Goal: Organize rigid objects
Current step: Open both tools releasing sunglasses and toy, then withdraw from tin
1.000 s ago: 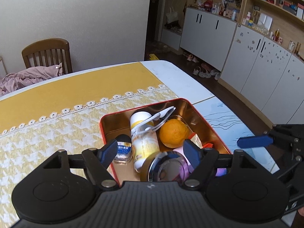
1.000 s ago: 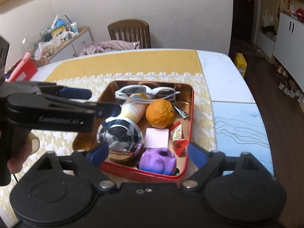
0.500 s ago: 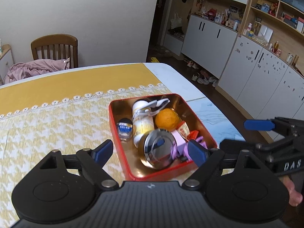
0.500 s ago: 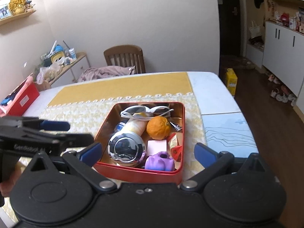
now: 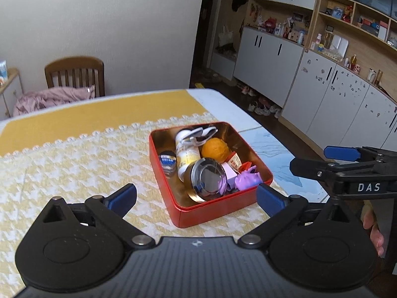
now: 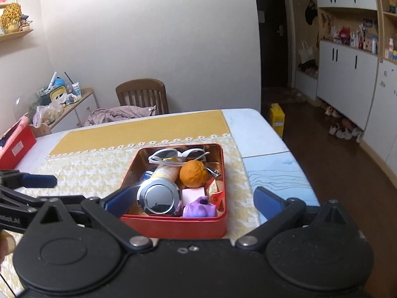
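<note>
A red tin [image 5: 218, 211] [image 6: 173, 226] sits on the yellow patterned cloth. Inside lie a round metal-lidded jar [image 5: 208, 176] [image 6: 158, 198], an orange [image 5: 214, 149] [image 6: 193, 173], a white bottle [image 5: 186, 151], white sunglasses [image 6: 178, 155], a purple toy [image 5: 245, 180] [image 6: 198, 208], a pink block [image 6: 192, 195] and a small blue-labelled jar [image 5: 167, 161]. My left gripper [image 5: 196, 195] hovers short of the tin's near corner, its jaws opening with nothing between the pads. My right gripper [image 6: 192, 198] hangs open and empty before the tin's near wall. Its blue fingertip [image 5: 342, 153] shows at the right.
The table's right edge [image 6: 285, 164] drops to a dark floor with shoes and a yellow box [image 6: 276, 118]. A wooden chair [image 6: 141, 94] with pink cloth stands behind the table. A red box [image 6: 15, 146] sits at the far left. White cabinets [image 5: 322, 92] line the right wall.
Both grippers have drawn back and up from the tin, which now looks smaller. The left jaws have spread wider, clear of the metal-lidded jar, which stays in the tin.
</note>
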The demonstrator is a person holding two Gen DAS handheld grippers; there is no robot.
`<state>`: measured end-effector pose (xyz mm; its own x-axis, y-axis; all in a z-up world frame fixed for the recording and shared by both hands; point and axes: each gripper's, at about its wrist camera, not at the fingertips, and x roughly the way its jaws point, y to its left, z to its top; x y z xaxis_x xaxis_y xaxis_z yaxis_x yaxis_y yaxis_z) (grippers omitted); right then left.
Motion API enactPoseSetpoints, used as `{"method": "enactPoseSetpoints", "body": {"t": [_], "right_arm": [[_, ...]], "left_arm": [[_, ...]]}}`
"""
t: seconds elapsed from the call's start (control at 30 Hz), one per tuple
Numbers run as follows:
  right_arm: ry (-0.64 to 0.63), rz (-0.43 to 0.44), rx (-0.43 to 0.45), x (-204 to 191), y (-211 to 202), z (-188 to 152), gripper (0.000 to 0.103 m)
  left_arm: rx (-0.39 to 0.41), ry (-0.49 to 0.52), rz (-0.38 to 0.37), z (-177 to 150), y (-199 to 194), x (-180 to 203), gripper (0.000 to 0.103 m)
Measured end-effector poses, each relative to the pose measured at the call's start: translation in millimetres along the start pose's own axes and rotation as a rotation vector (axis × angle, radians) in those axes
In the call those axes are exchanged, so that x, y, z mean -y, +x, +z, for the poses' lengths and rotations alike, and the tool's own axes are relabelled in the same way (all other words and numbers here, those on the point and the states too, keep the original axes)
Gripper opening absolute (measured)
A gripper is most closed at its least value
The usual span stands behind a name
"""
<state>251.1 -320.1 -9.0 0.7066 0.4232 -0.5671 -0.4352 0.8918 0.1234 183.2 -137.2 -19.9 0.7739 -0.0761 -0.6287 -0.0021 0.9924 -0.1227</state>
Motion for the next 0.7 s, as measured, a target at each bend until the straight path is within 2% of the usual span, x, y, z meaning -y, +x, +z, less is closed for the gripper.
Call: {"method": "enactPoseSetpoints", "body": {"t": [0.17,0.33,0.7], "right_arm": [[0.021,0.023,0.012,-6,-12,-6,0.103],[0.003,0.012,0.002,-14,-20,-11,0.103],[0.02,-0.017,0.002,-9,-28,-16,0.103]], "left_arm": [[0.035,0.018,0.024,-2,-16,7,0.103],[0.031,0.014,0.005,-4,-21,11,0.103],[0.017,0.017,0.017,-8,-19,16,0.103]]}}
